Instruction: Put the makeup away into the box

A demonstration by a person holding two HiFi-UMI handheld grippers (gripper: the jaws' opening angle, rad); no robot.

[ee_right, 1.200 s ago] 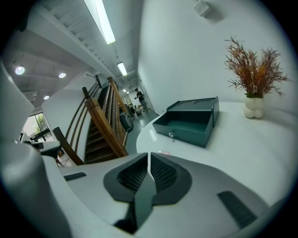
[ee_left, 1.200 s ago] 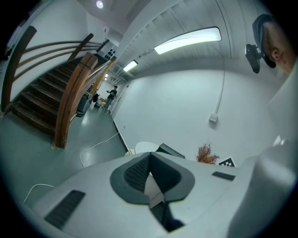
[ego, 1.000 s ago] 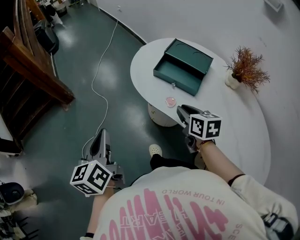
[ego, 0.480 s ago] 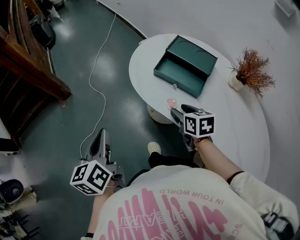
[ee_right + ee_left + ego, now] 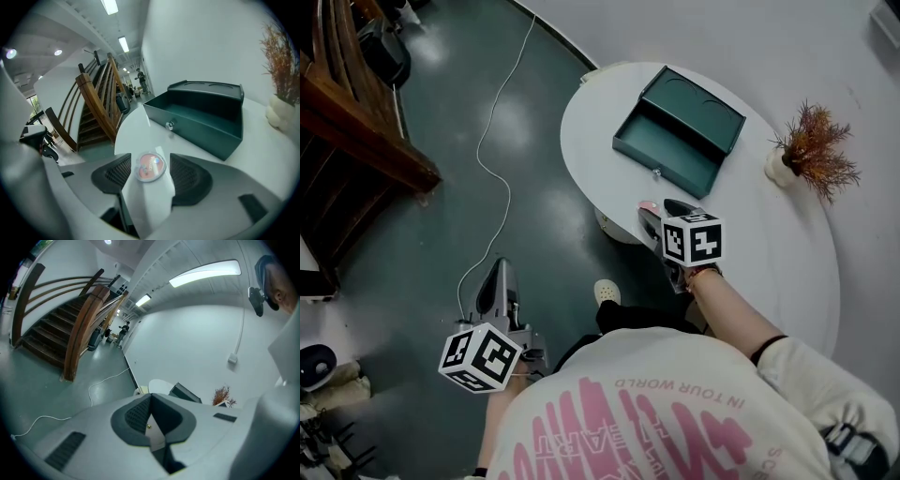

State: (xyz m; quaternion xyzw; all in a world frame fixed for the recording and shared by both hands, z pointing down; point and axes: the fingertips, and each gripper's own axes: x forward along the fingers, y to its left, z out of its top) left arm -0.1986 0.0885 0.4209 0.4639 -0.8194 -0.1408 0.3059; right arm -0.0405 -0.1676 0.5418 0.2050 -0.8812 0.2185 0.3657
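Note:
A small round pink makeup compact [image 5: 151,167] lies on the white oval table [image 5: 769,244], near its front edge; in the head view only a pink sliver of the compact [image 5: 648,204] shows beside the jaws. My right gripper [image 5: 661,214] hangs over it, open. Its jaws have just been opening, and the compact sits between them with neither pad pressing on it, as the right gripper [image 5: 150,159] view shows. Beyond stands the dark green box [image 5: 680,131], lid open, also in view as the box [image 5: 201,117]. My left gripper [image 5: 499,281] hangs low over the floor, shut and empty [image 5: 150,397].
A dried plant in a white pot [image 5: 814,150] stands at the table's right. A white cable [image 5: 487,159] trails over the green floor. A wooden staircase [image 5: 347,122] rises at the far left. The person's shoe [image 5: 607,292] shows under the table edge.
My right gripper has sunk toward the table and forward over the compact, and its jaws have spread. The left gripper has dropped slightly.

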